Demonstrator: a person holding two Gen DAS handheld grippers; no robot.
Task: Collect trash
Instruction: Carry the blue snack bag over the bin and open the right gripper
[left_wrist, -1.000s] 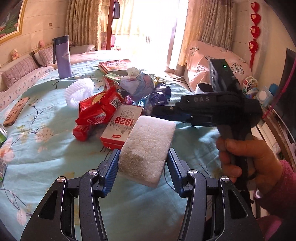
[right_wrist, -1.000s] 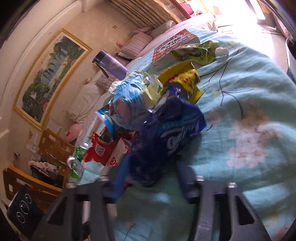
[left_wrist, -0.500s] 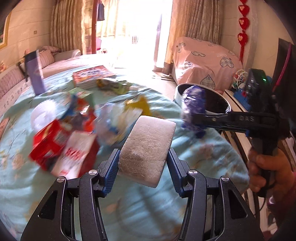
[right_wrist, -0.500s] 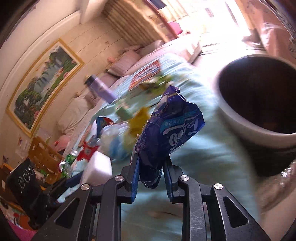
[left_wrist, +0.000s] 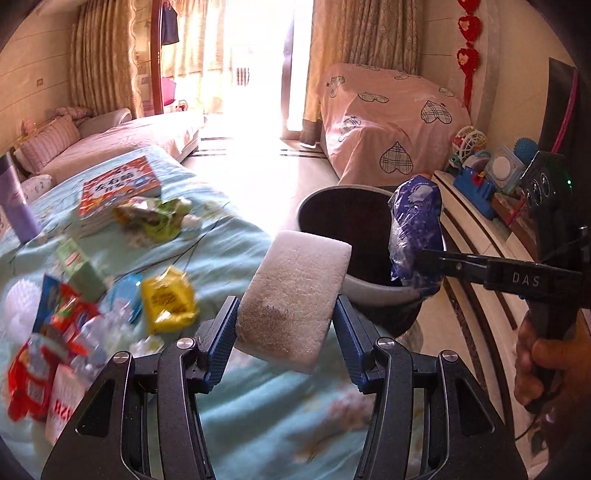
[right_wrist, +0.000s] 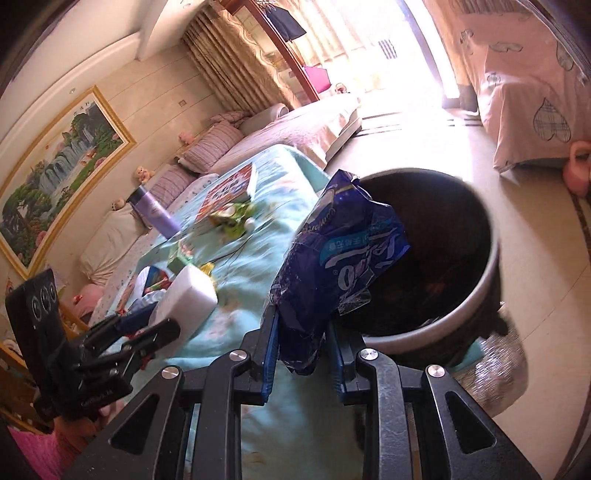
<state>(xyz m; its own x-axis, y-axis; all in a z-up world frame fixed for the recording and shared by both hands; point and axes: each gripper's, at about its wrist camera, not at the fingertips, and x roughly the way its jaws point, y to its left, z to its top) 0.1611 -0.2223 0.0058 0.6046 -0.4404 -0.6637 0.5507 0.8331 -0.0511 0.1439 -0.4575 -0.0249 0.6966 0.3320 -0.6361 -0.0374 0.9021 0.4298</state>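
Beside the dark round bin (left_wrist: 364, 229), the left gripper (left_wrist: 286, 328) clamps a white rectangular foam block (left_wrist: 295, 291). The right gripper (right_wrist: 301, 352) pinches a crumpled blue plastic wrapper (right_wrist: 340, 258).

The left tongs (left_wrist: 286, 325) were matte black, with two skeletal arms cut by triangular openings, round silver screw heads at the joints and ribbed blue pads (left_wrist: 221, 339). The right tongs (right_wrist: 303, 354) matched them, scuffed on the black arms. Its black handle bore white letters "DAS". A pink sleeve (right_wrist: 33, 454) showed.
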